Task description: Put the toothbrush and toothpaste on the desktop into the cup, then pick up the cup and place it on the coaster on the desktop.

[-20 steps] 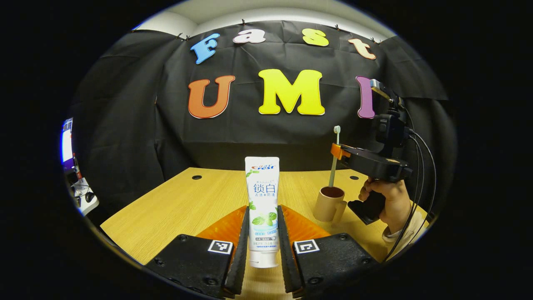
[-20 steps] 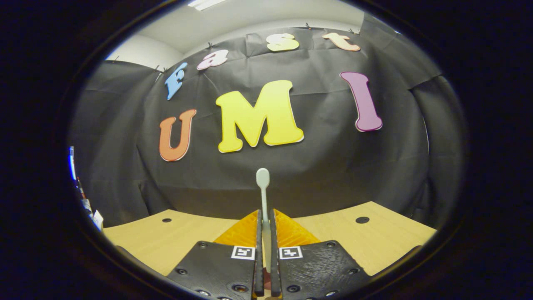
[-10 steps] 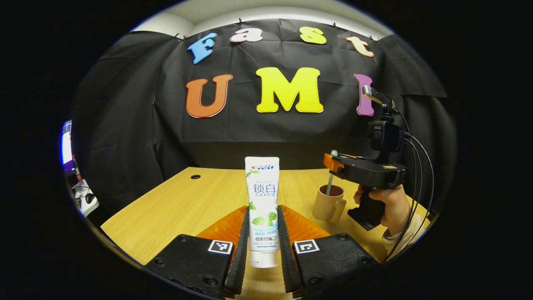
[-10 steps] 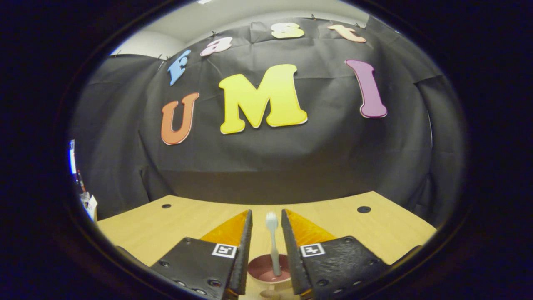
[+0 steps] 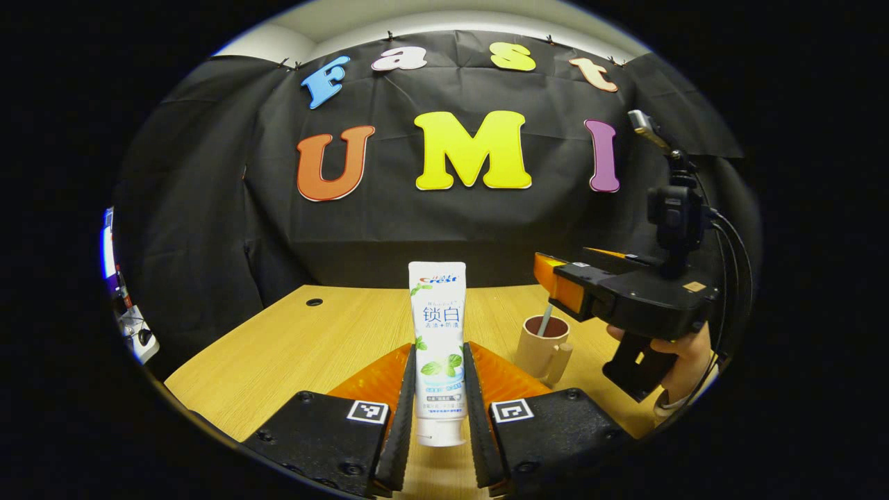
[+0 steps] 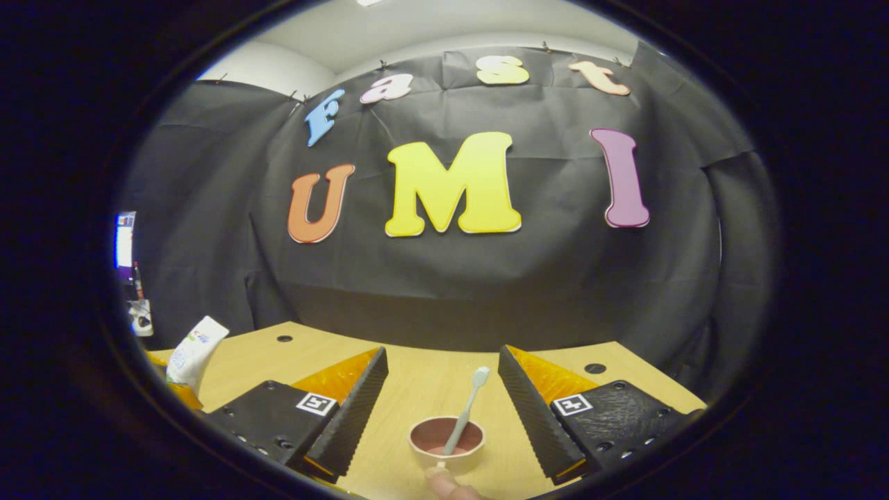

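I am holding the toothpaste [image 5: 438,347] upright in my left claw [image 5: 439,423], and both fingers are pressing on the sides of the tube, with the cap end pointing down and hanging above the desk [image 5: 326,340]. The flat crimped end of the tube is standing up well past the fingertips.

Ahead of this claw and to its right, the cup [image 5: 544,346] is standing on the desk with its handle turned toward me. The toothbrush [image 5: 546,317] is leaning inside it, and its upper part is hidden behind my right claw [image 5: 555,288], which a hand [image 5: 684,357] is holding over the cup.

In the right gripper view, my right claw [image 6: 444,389] is standing wide and is gripping nothing. The cup [image 6: 446,444] is sitting just below it, between the two fingers, and the toothbrush [image 6: 467,406] is resting in it, tilted, with the bristle head up and leaning to the right. The toothbrush is not touching either finger. Far to the left of this claw the toothpaste [image 6: 194,354] is showing at the edge, tilted in this view.

I cannot find the coaster from here.
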`<state>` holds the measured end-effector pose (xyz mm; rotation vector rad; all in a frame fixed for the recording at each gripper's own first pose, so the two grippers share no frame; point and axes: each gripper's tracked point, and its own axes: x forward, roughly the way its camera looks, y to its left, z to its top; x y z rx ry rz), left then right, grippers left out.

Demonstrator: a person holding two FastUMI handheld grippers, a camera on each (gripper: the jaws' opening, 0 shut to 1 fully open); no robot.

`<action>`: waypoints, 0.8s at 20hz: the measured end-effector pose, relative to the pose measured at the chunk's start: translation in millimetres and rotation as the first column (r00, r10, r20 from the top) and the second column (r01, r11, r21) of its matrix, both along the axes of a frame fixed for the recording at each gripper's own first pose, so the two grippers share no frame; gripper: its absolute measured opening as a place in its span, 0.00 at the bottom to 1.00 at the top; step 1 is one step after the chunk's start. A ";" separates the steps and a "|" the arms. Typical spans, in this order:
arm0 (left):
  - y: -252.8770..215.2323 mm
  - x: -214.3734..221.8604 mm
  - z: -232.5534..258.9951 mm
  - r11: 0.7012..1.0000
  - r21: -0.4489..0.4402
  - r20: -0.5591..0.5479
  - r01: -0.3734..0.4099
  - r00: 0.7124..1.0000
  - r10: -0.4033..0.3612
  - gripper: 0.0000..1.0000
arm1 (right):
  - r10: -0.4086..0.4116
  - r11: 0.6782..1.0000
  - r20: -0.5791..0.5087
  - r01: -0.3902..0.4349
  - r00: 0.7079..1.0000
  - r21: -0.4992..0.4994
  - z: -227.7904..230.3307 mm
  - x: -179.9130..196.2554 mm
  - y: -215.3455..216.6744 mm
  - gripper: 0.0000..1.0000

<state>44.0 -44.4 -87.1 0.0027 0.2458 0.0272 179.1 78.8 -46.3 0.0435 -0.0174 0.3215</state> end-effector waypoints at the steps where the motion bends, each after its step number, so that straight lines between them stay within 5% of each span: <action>1: -3.2 5.3 3.2 1.000 0.008 0.014 0.003 1.000 -0.003 0.40 | -0.015 1.000 0.013 0.015 1.000 0.001 2.6 -5.6 -10.2 0.97; 9: -42.1 64.0 36.5 0.998 0.051 0.131 0.027 0.991 -0.034 0.40 | -0.048 0.999 -0.007 0.048 0.999 0.009 -22.6 -56.2 -69.9 0.97; 16: -98.4 115.7 42.2 0.992 -0.001 0.149 0.123 0.981 -0.121 0.40 | -0.124 0.992 0.018 0.124 0.992 0.019 -18.1 -45.2 -110.9 0.96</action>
